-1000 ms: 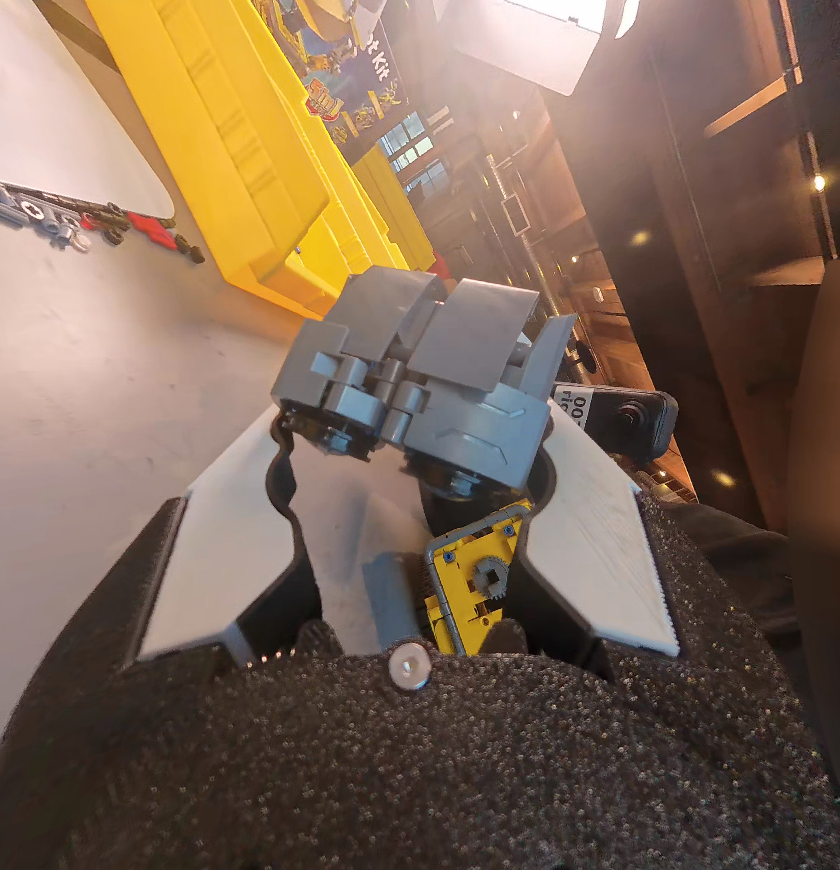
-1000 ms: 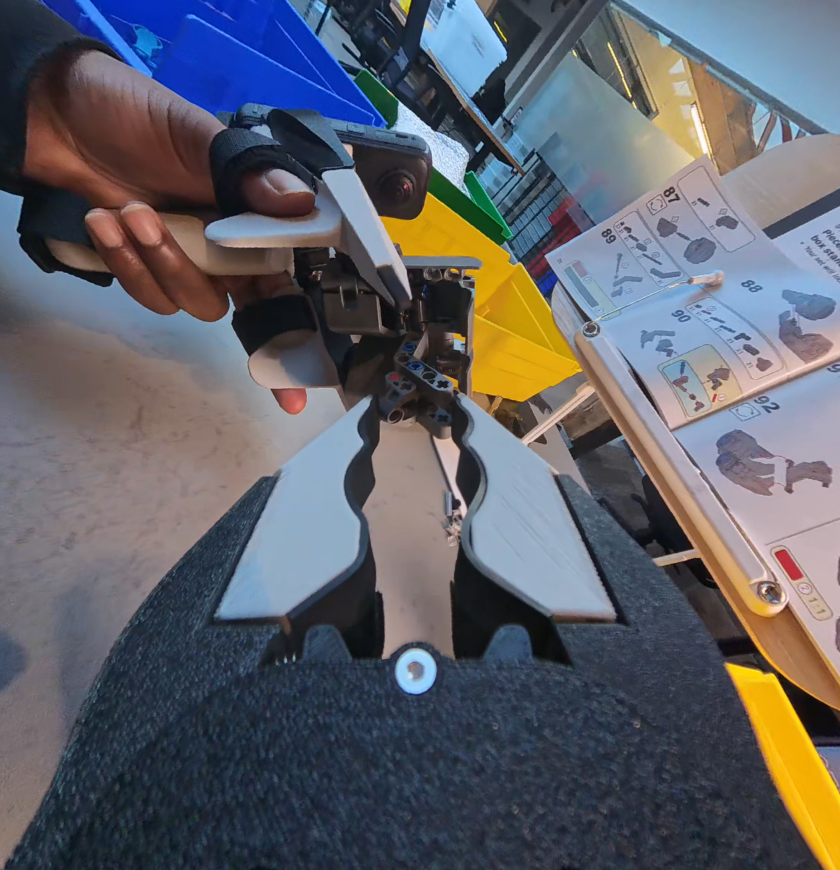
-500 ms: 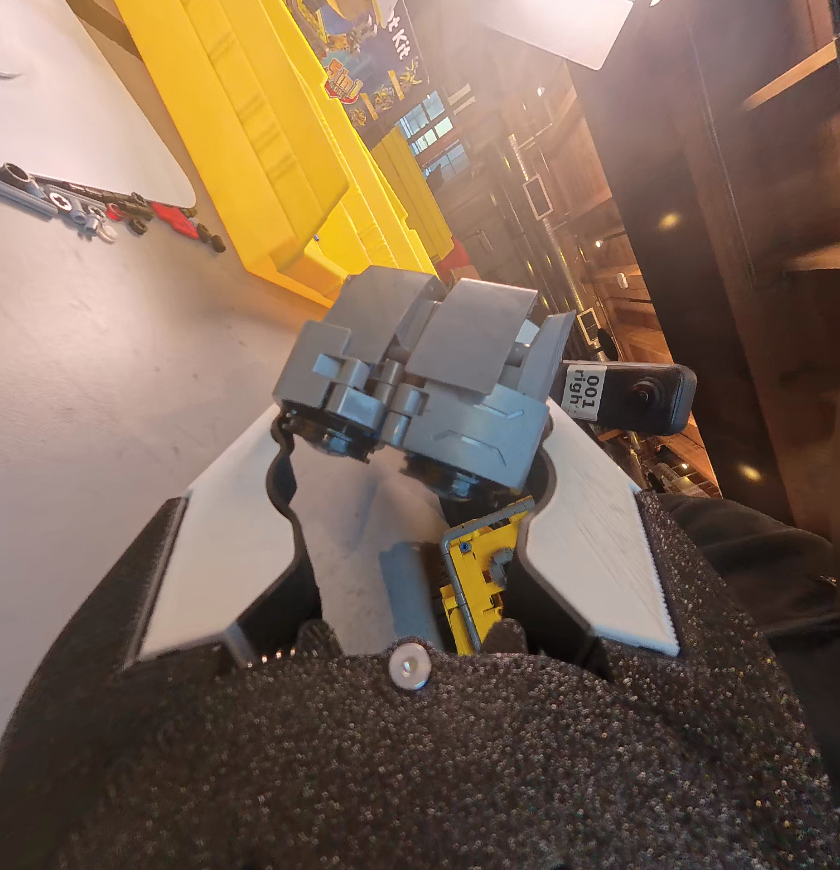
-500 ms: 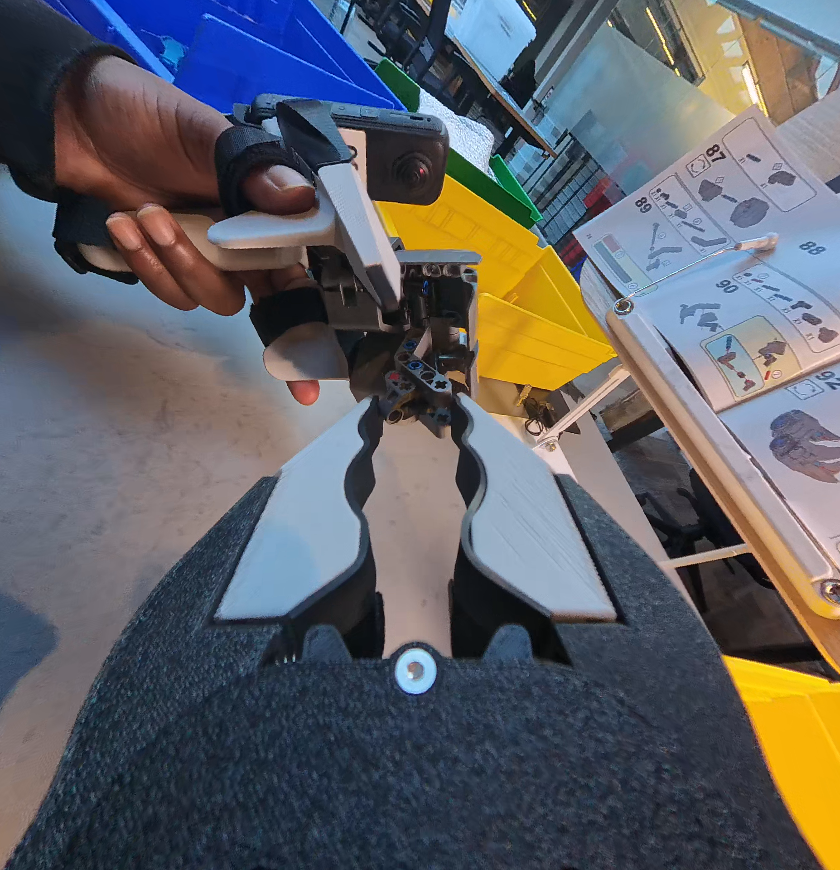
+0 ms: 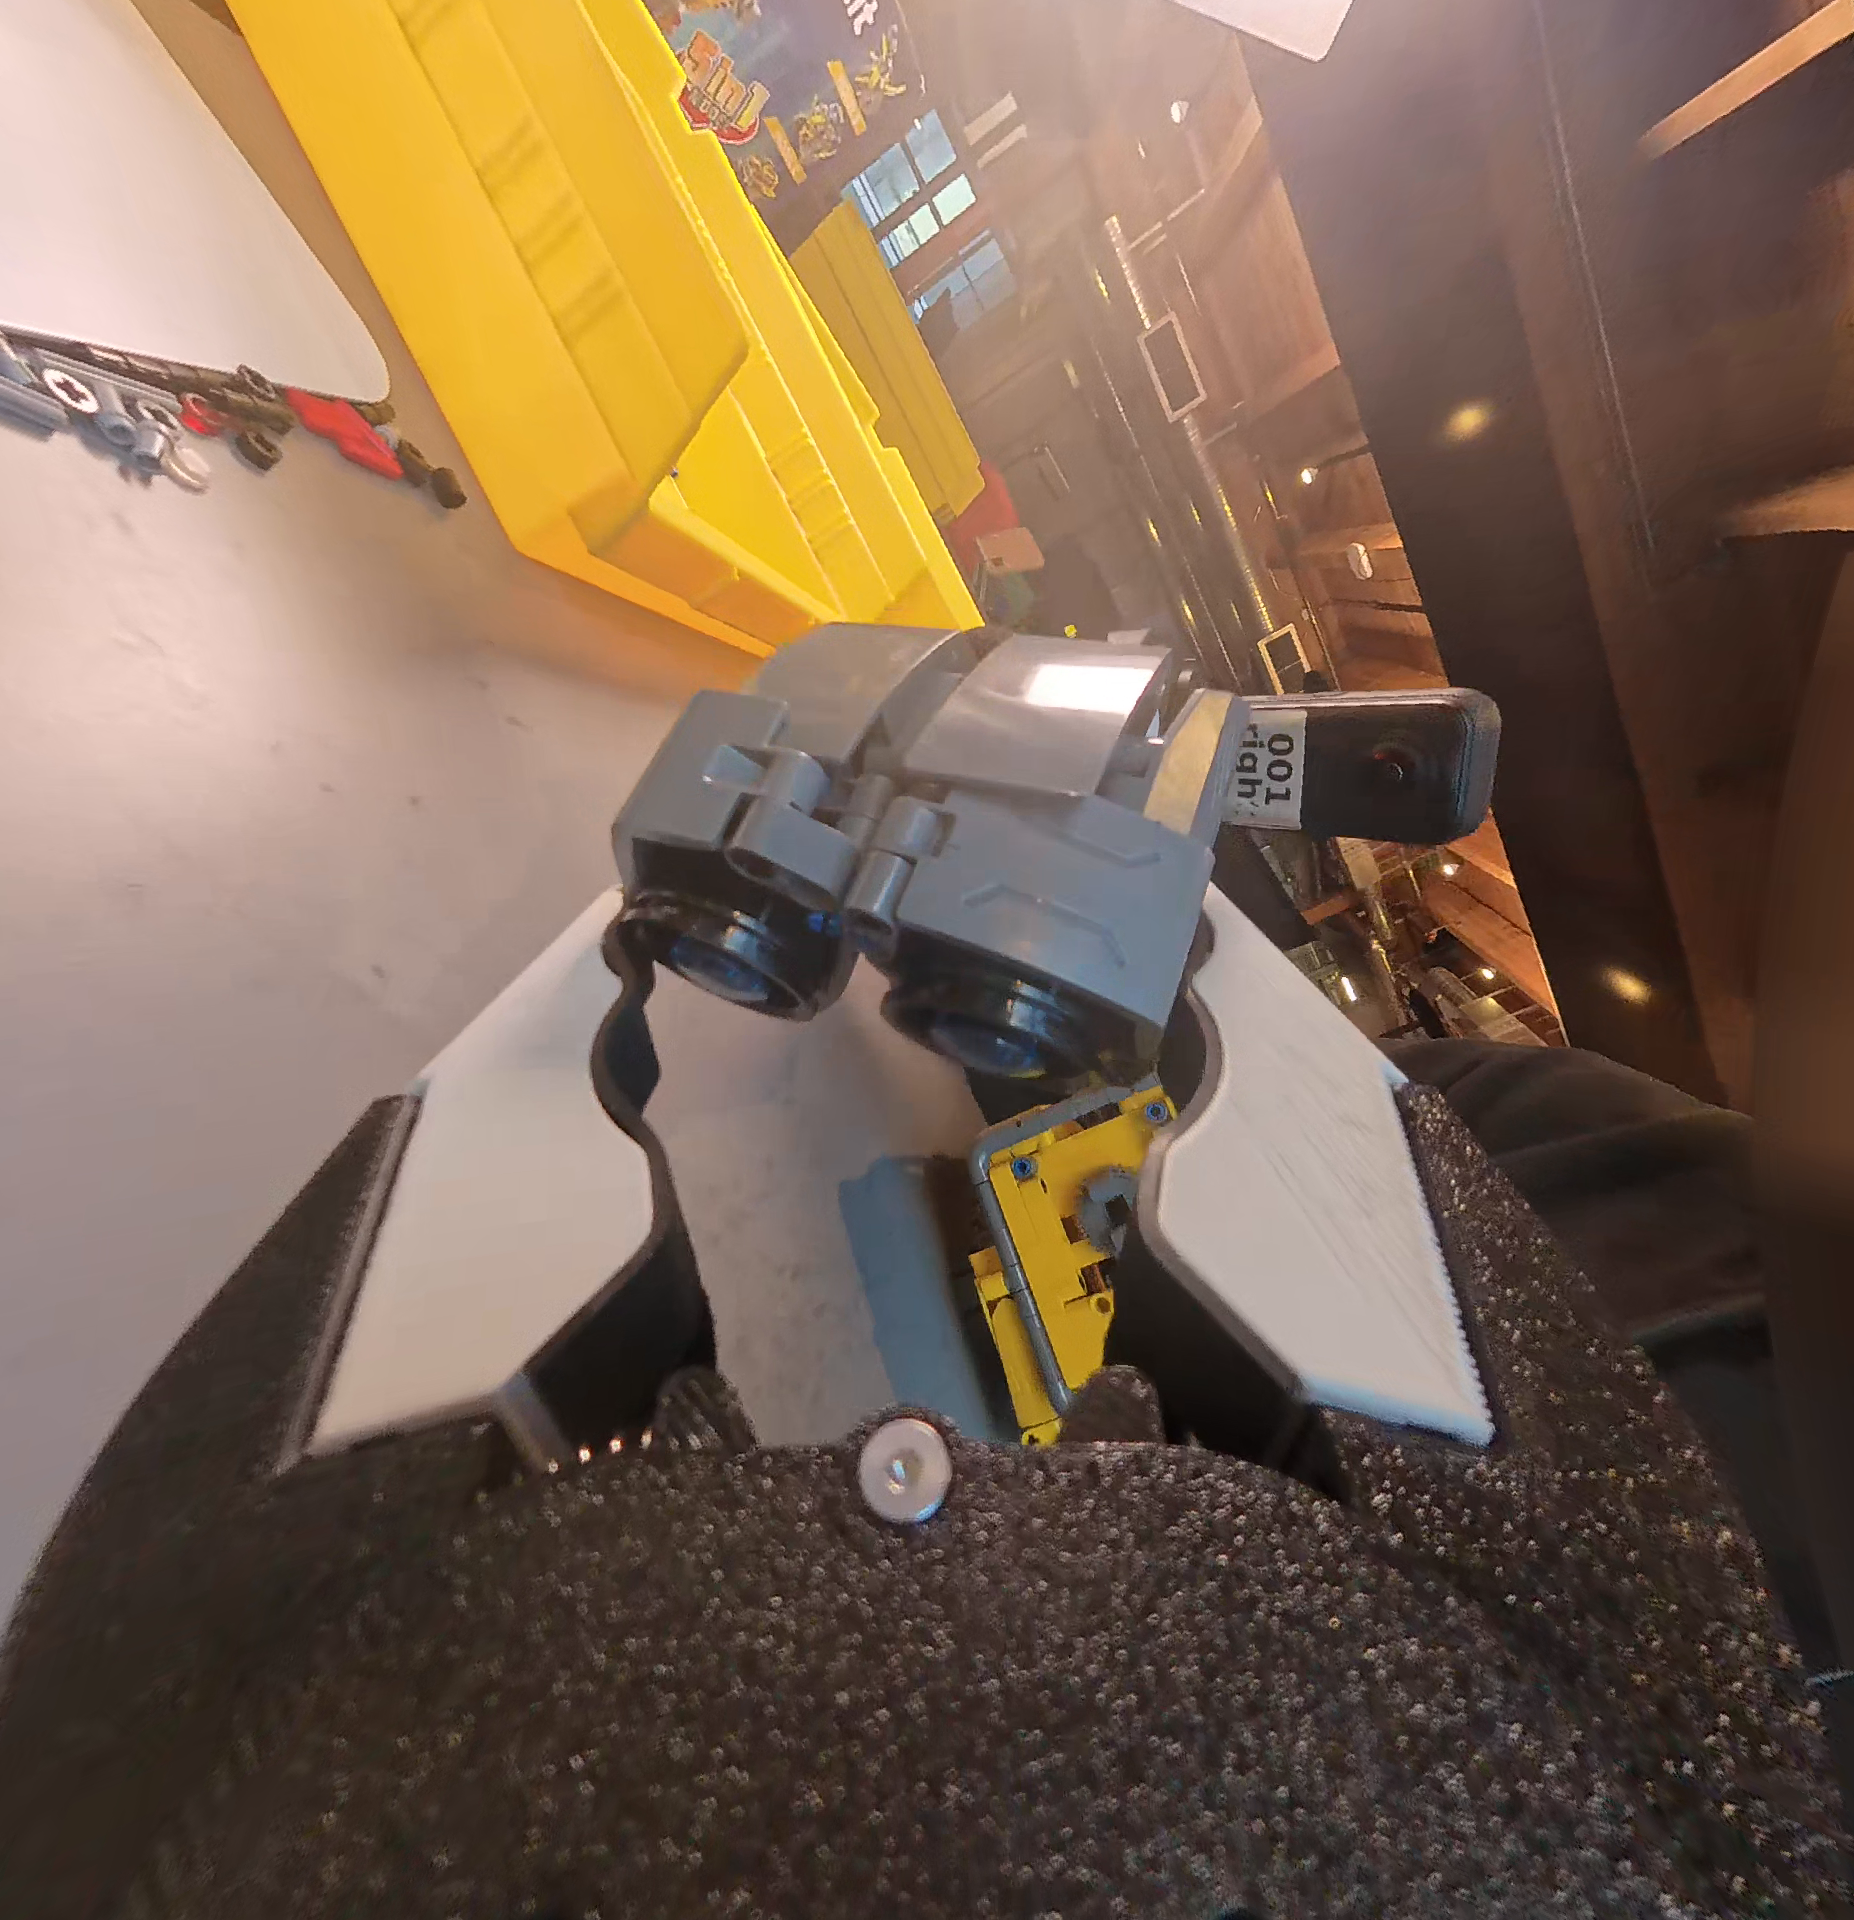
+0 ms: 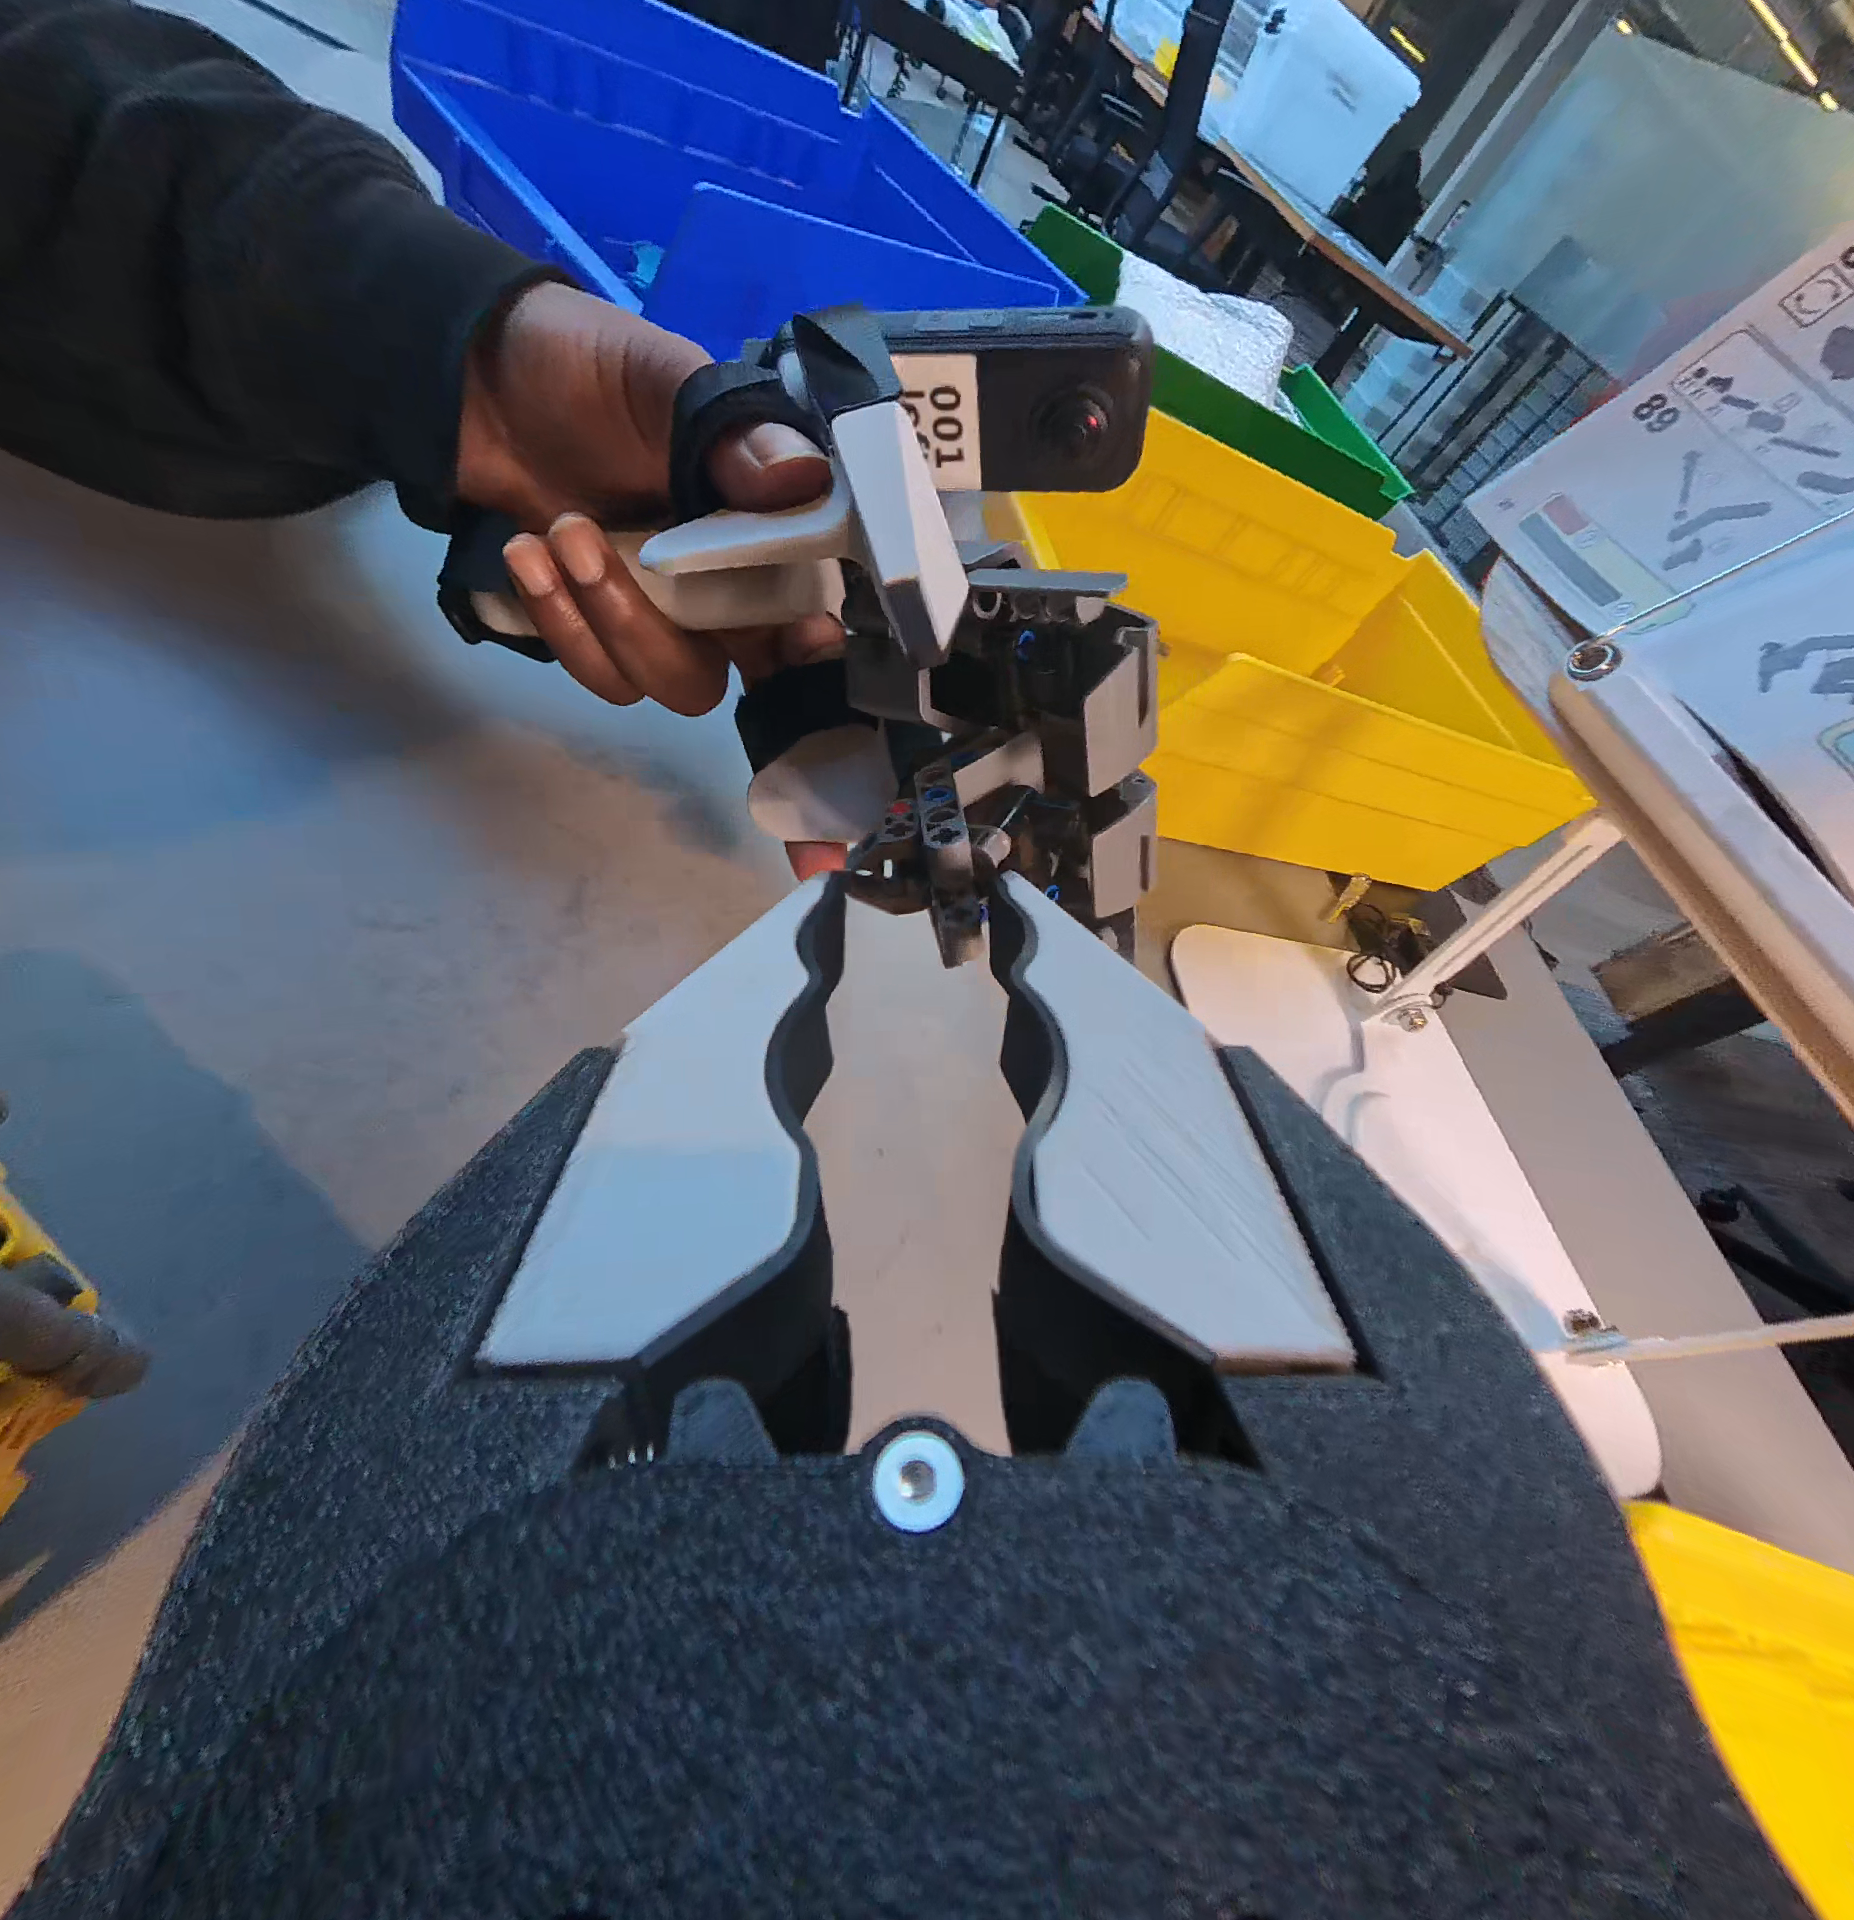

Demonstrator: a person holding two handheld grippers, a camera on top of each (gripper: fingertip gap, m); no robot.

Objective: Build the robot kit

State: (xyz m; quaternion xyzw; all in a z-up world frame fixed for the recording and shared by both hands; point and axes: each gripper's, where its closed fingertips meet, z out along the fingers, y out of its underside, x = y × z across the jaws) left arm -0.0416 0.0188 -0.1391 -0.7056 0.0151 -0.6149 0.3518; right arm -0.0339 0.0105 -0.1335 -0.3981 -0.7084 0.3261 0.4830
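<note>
1. Two tools meet on one grey brick assembly (image 5: 933, 831), held above the desk (image 5: 227, 727); we note the left tool (image 5: 907, 940) spread wide and clamped across its grey body.
2. Right tool (image 6: 918, 883), fingers drawn close, pinches a dark beam (image 6: 938, 831) jutting from the assembly's underside; the assembly lies straight ahead of it, its long axis upright in that view.
3. Left hand (image 6: 601, 499) grips its handle just behind the assembly.
4. Farther off: small loose pieces (image 5: 206, 416) lie in a row on the desk, yellow bins (image 5: 590, 312), blue bins (image 6: 694, 187), instruction booklet (image 6: 1754, 468) on a stand at right.
</note>
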